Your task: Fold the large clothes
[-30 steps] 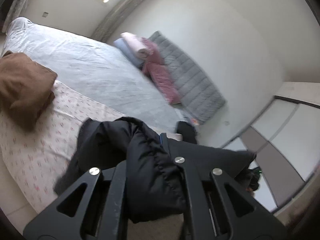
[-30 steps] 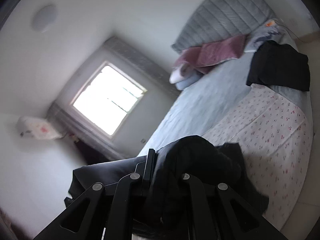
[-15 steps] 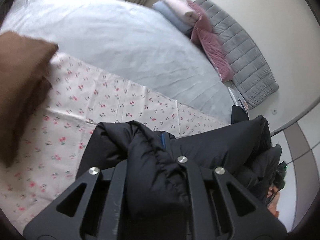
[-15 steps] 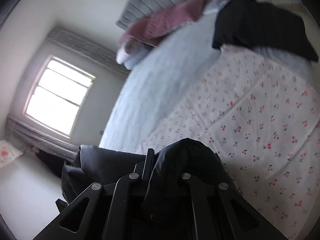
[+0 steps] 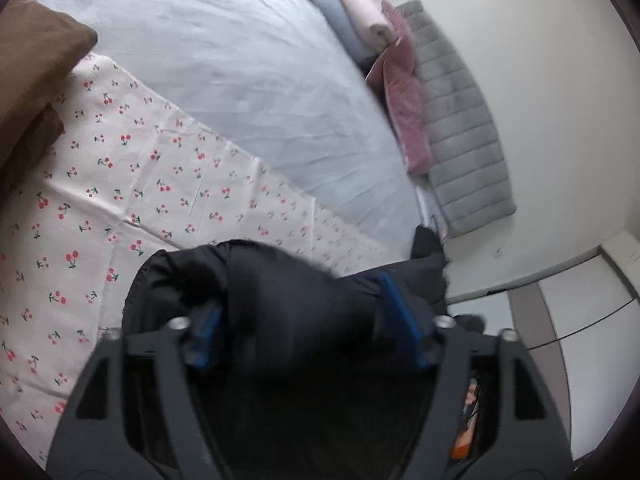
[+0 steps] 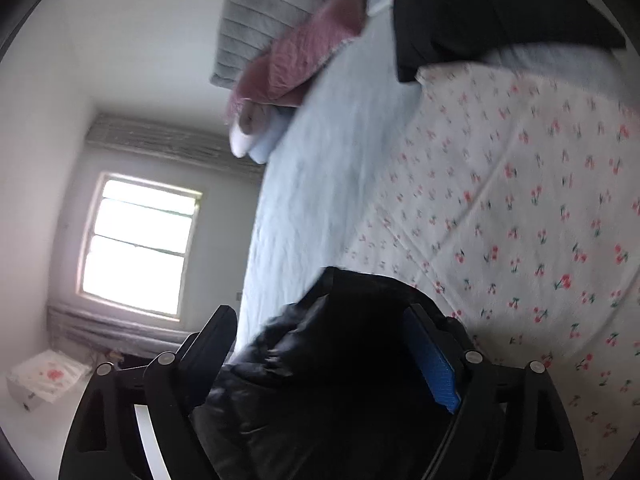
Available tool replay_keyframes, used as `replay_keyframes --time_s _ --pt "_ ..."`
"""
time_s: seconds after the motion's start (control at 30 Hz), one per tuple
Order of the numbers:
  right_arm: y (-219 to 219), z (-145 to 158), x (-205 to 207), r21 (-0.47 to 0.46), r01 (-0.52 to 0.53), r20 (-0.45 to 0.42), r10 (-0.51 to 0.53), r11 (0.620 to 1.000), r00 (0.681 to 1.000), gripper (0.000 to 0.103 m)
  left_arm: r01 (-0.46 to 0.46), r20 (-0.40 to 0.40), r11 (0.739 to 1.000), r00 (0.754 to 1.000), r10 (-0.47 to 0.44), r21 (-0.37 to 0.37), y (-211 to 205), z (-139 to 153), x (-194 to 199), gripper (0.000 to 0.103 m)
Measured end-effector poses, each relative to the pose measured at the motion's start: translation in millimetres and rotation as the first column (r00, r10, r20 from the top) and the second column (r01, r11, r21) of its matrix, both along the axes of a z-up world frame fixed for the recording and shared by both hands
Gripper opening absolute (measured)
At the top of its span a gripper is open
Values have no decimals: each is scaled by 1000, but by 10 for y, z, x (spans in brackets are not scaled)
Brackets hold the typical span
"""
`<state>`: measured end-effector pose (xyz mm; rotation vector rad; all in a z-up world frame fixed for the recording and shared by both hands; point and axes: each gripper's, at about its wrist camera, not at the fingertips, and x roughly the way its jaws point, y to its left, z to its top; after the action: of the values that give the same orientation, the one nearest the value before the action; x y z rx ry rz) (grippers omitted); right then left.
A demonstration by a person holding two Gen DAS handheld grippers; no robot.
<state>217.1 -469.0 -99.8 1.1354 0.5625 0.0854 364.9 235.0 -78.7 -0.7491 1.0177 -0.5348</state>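
Note:
A black puffy jacket [image 5: 280,280] lies bunched on the cherry-print sheet [image 5: 140,184] at the near edge of the bed. My left gripper [image 5: 298,304] stands over it with its jaws opening; the jacket bulges up between the blue pads [image 5: 400,320], which have come off it. In the right wrist view the same jacket [image 6: 320,380] fills the gap of my right gripper [image 6: 324,312], whose jaws are also opening wide, with a blue pad [image 6: 432,364] bare on the right. The cherry-print sheet [image 6: 520,220] spreads beyond it.
A pale blue cover [image 5: 240,60] lies over the rest of the bed. A brown garment [image 5: 32,64] sits at the left. A folded black garment [image 6: 500,8] lies on the bed's far side. Pink pillows [image 5: 404,92] and a grey padded cushion [image 5: 460,120] lean on the wall. A window [image 6: 136,240] is at the left.
Both grippers came down toward the bed with the jacket, then their jaws spread wide and let go of the fabric, which now rests on the sheet.

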Motion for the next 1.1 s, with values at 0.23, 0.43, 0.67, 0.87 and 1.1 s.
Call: replay_keyframes --time_s 0.23,0.43,0.67,0.87,1.1 --pt "740 489 -102 -324 -229 -75 216 918 974 86 -65 179 973 984 25 223 -75 409 -318 84" --pt "1601 267 150 -584 -411 -281 300 700 911 86 39 251 929 958 -139 368 -533 480 -736 92" --pt "1875 -11 358 -586 -438 -298 322 681 899 19 269 113 853 929 -352 448 -1235 -33 -740 85" --pt "1968 219 354 -686 -340 -240 241 644 940 8 196 140 889 951 -275 415 -1307 21 -508 6" --pt "1958 749 663 -807 -121 -89 84 577 993 7 -72 380 886 917 -122 458 -1337 693 -222 4"
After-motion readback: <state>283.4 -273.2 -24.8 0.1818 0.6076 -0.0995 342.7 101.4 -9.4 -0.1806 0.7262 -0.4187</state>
